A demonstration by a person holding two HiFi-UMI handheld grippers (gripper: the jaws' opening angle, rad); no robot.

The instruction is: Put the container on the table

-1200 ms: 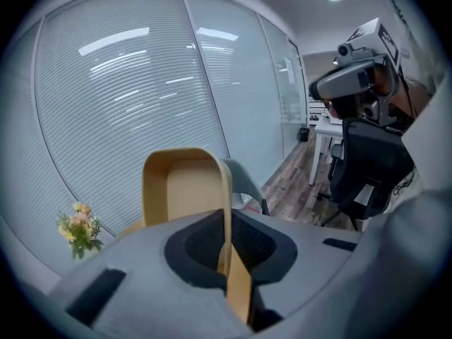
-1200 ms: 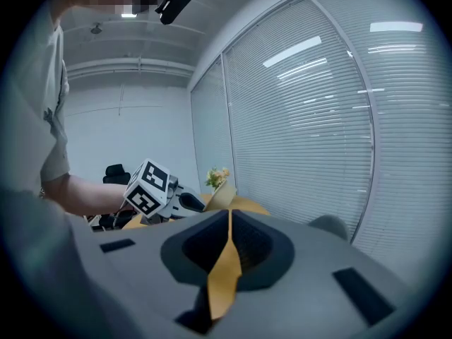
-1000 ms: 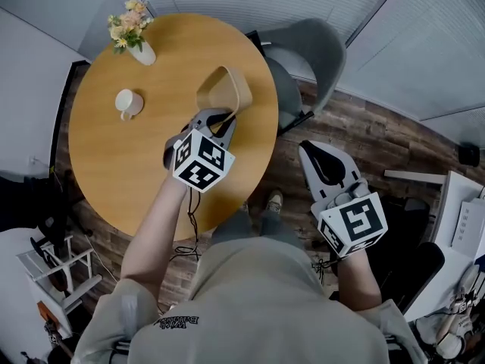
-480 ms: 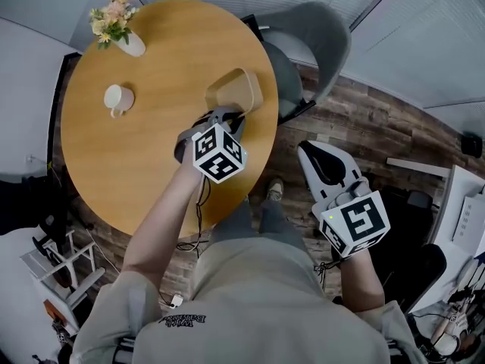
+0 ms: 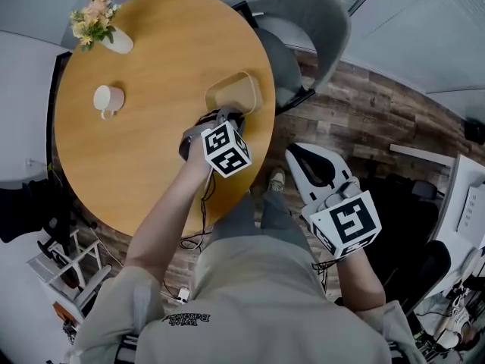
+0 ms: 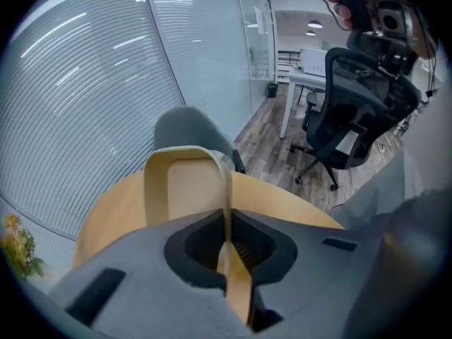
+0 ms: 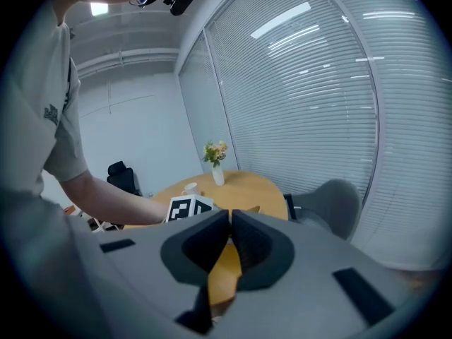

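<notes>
The container (image 5: 233, 93) is a shallow beige tub, open side up, at the right edge of the round wooden table (image 5: 136, 158). My left gripper (image 5: 224, 118) is shut on its near rim. In the left gripper view the container (image 6: 185, 189) stretches away from the jaws, and its thin wall is clamped at my left gripper (image 6: 227, 226). Whether its base touches the tabletop I cannot tell. My right gripper (image 5: 314, 165) hangs off the table over the wood floor. Seen in its own view, the right gripper (image 7: 230, 226) is shut, with nothing between the jaws.
A white mug (image 5: 106, 99) and a vase of flowers (image 5: 98, 25) stand on the table's left half. A grey chair (image 5: 303, 29) sits just beyond the container, against the table's edge. A black office chair (image 6: 353, 129) and a desk stand farther off.
The container has gone from steeply tilted to nearly level at the table's right edge. My left gripper moved slightly right with it. The right gripper has barely moved.
</notes>
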